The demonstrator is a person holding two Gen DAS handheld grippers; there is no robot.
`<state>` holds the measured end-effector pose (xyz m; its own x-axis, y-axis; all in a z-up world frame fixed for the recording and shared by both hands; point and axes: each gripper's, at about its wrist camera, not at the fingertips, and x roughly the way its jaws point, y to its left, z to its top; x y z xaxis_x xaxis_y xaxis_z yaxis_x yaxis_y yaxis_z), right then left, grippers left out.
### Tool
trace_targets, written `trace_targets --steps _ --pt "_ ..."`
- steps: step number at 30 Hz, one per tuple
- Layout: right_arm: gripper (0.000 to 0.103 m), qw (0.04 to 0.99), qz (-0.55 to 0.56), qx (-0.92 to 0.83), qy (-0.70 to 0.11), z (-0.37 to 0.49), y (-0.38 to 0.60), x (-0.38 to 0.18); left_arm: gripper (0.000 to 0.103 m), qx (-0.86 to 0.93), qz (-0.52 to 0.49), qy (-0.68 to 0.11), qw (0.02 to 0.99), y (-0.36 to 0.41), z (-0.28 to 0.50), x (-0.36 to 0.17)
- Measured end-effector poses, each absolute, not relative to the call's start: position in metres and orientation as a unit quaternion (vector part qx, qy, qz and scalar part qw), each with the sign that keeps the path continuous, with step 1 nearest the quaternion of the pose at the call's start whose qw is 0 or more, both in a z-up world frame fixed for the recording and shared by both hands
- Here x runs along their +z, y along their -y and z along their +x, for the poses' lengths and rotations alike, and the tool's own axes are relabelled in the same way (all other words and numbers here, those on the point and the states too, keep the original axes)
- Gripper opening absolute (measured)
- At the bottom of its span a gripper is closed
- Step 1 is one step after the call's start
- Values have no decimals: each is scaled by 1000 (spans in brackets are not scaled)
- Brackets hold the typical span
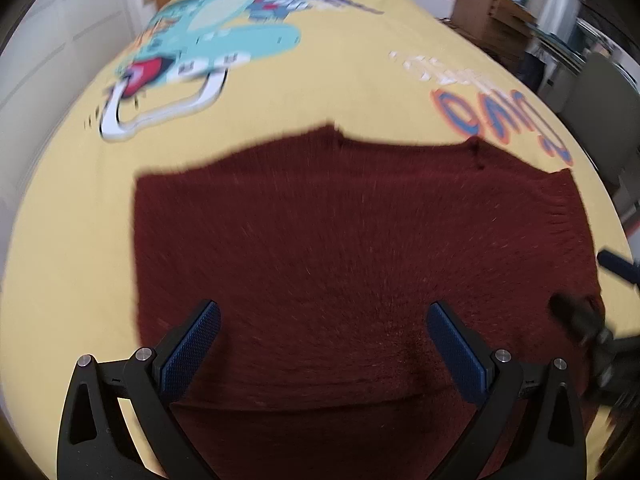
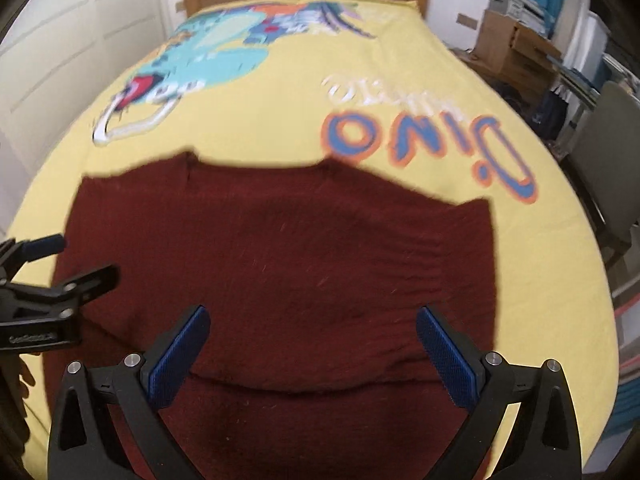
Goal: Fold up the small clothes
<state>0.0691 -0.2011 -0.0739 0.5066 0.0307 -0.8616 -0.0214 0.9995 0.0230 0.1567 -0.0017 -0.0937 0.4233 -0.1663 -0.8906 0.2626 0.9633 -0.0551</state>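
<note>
Maroon knit is lying flat on the bed directly ahead of and beneath both your grippers: one sweater, its width running across your line of sight and a fold edge crossing just in front of the fingertips. You are holding the left gripper and the right gripper spread wide with nothing between the pads, each over its own half of the cloth. Counting: one garment, two grippers, side by side.
</note>
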Motion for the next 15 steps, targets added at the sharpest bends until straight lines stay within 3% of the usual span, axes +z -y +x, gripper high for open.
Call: trace_targets --steps 5,15 --pt "103 852 -30 9 -522 72 189 -125 102 -113 75 -532 836 -10 149 -120" --pt "103 850 25 -28 -525 72 254 -139 102 -106 43 -540 834 -62 157 -130"
